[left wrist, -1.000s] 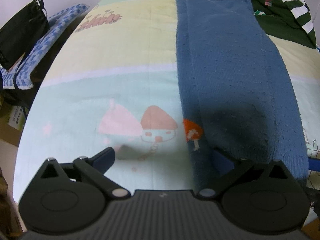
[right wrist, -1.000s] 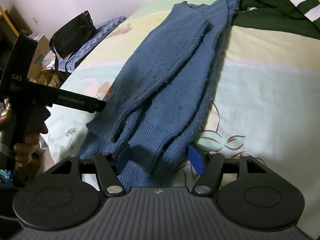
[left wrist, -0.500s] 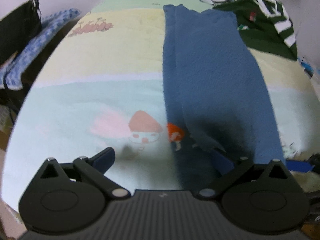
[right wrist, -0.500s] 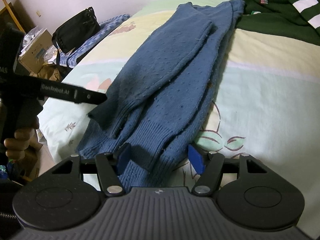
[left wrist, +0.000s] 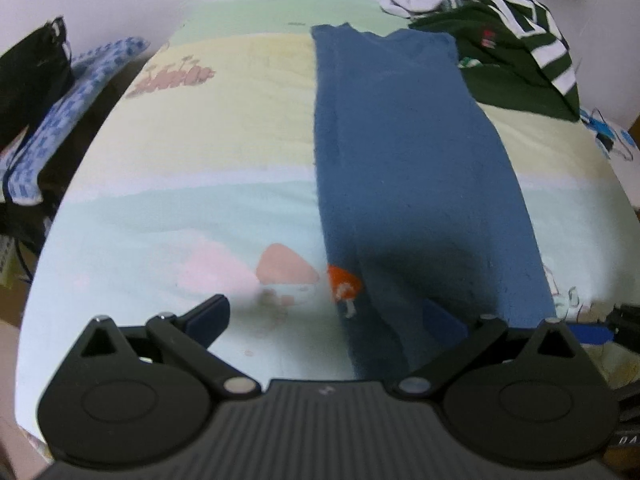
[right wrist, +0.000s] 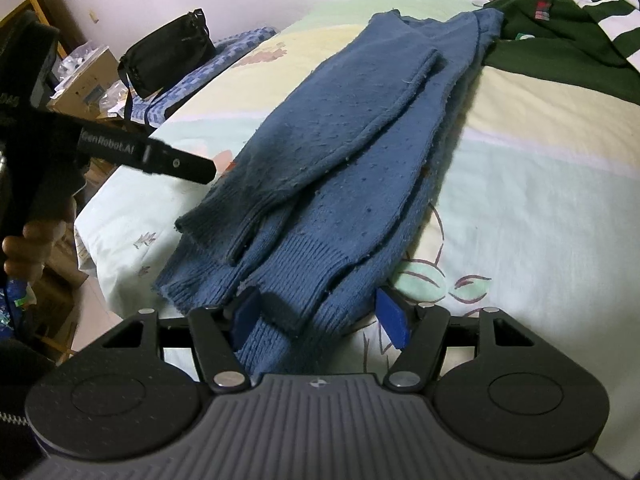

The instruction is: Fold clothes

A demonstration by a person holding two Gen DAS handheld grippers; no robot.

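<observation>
Our wide-open right gripper (right wrist: 322, 316) straddles the ribbed hem of a long-folded blue knit sweater (right wrist: 340, 168); our left gripper (left wrist: 328, 318), spread wide, holds nothing above the pastel cartoon-print bedsheet (left wrist: 180, 184).

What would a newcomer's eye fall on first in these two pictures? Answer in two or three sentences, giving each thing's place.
First, the blue sweater, folded lengthwise into a long strip down the middle of the cartoon-printed bedsheet. Its ribbed hem lies between the open right gripper. Next, the dark green striped garment heaped at the bed's far corner beside the sweater's top.
</observation>
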